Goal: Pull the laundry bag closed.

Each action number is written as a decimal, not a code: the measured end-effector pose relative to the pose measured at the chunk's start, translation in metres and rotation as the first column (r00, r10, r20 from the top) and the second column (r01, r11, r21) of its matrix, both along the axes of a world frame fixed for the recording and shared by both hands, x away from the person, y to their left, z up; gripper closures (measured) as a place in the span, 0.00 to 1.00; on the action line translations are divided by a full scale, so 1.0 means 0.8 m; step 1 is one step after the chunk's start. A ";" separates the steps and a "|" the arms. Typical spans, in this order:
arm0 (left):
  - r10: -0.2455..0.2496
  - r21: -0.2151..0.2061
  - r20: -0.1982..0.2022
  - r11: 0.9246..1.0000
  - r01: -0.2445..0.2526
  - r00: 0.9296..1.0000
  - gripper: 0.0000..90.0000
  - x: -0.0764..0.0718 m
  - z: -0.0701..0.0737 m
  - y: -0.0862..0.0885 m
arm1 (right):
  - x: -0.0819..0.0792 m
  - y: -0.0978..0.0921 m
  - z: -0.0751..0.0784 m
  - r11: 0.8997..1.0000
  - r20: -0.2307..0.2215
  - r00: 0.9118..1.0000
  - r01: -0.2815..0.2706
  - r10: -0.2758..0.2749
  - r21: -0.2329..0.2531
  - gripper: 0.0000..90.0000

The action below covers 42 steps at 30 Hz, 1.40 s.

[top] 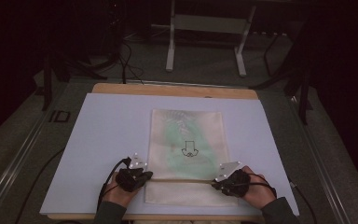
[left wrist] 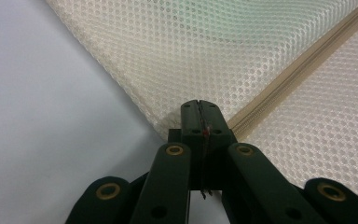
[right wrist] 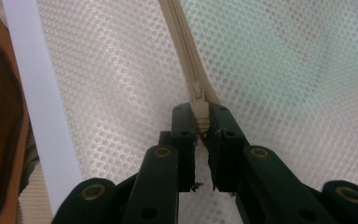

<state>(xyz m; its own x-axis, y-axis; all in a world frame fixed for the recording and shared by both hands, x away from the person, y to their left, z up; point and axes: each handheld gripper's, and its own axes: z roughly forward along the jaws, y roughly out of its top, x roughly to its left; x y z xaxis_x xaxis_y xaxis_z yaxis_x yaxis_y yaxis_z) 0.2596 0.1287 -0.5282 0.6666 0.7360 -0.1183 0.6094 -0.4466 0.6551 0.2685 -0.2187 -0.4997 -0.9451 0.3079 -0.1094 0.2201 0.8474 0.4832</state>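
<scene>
Your two hands come in at the near edge of the table [top: 98, 121], each one holding a tool. Your left tool [top: 145, 174] sits at the left edge of the mesh bag [top: 186, 140], right where the zipper [top: 182, 180] ends. In the left gripper view its jaws are pressed tight together on the corner of the mesh bag [left wrist: 242, 60], beside the end of the zipper [left wrist: 303, 70]. Your right tool [top: 214, 183] sits at the right edge of the bag, on the other end of the zipper. In the right gripper view your right tool [right wrist: 201, 122] has its jaws pinched on the little zipper pull [right wrist: 199, 105], and the zipper [right wrist: 179, 32] runs away from it.

The bag lies flat in the middle of the table, on the pale sheet [top: 107, 154]. Its long side runs from you toward the far edge. The zipper goes across it, left to right, close to the near end, from one tool to the other. Something green [top: 186, 135] shows through the mesh, and there is a small black drawing [top: 189, 150] on it.

Past the table, on the dark floor, stands a white frame [top: 205, 28] with cables [top: 126, 60] beside it.
</scene>
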 end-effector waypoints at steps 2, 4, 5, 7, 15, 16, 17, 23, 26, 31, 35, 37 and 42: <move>0.000 0.000 0.000 1.000 0.000 1.000 0.99 0.000 0.000 0.000 | 0.000 -0.002 0.000 1.000 -0.001 1.000 0.002 -0.002 0.001 0.92; 0.001 0.001 0.001 1.000 -0.001 1.000 0.99 0.000 0.000 0.000 | 0.000 -0.005 0.001 1.000 0.001 1.000 0.005 -0.005 0.005 0.92; 0.000 0.002 0.001 1.000 0.000 1.000 0.99 0.000 0.000 0.000 | -0.001 -0.007 0.002 1.000 0.000 1.000 0.012 -0.012 0.009 0.91; 0.001 0.001 0.000 1.000 -0.001 1.000 0.99 0.000 0.000 0.000 | -0.001 -0.008 0.002 1.000 0.000 1.000 0.015 -0.015 0.006 0.92; -0.002 0.000 0.001 1.000 0.002 1.000 0.99 0.000 0.000 0.000 | -0.001 -0.012 0.003 1.000 -0.003 1.000 0.014 -0.014 0.015 0.91; -0.002 0.001 0.001 1.000 0.002 1.000 0.99 0.000 0.000 0.000 | -0.002 -0.013 0.003 1.000 -0.003 1.000 0.022 -0.022 0.011 0.91; -0.001 0.001 0.001 1.000 0.001 1.000 0.99 0.000 0.000 0.000 | -0.002 -0.016 0.004 1.000 -0.002 1.000 0.023 -0.023 0.015 0.91; -0.002 0.002 0.001 1.000 0.002 1.000 0.99 0.000 0.000 0.000 | -0.003 -0.018 0.005 1.000 -0.007 1.000 0.017 -0.017 0.017 0.91; -0.003 0.004 0.000 1.000 0.003 1.000 0.99 0.000 0.000 0.000 | -0.003 -0.019 0.004 1.000 -0.009 1.000 0.018 -0.018 0.023 0.91; -0.003 0.000 -0.001 1.000 0.003 1.000 0.99 0.000 0.000 0.000 | -0.003 -0.027 0.005 0.999 -0.010 0.999 0.035 -0.034 0.016 0.91; -0.002 0.002 0.000 1.000 0.002 1.000 0.99 0.000 0.000 0.000 | -0.005 -0.034 0.006 0.999 -0.010 0.999 0.043 -0.043 0.020 0.91; -0.001 0.000 0.000 1.000 0.001 1.000 0.99 0.000 0.000 0.000 | -0.005 -0.034 0.006 0.999 -0.011 0.999 0.044 -0.044 0.021 0.91; -0.002 -0.001 -0.001 1.000 0.002 1.000 0.99 0.000 0.000 0.000 | -0.006 -0.045 0.006 0.998 -0.015 0.998 0.060 -0.059 0.022 0.91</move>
<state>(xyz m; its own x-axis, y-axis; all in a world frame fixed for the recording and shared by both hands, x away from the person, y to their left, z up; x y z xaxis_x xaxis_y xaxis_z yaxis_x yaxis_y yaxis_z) 0.2600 0.1287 -0.5281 0.6680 0.7345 -0.1195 0.6090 -0.4472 0.6551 0.2636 -0.2547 -0.4948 -0.9265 0.3657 -0.0885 0.2766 0.8214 0.4988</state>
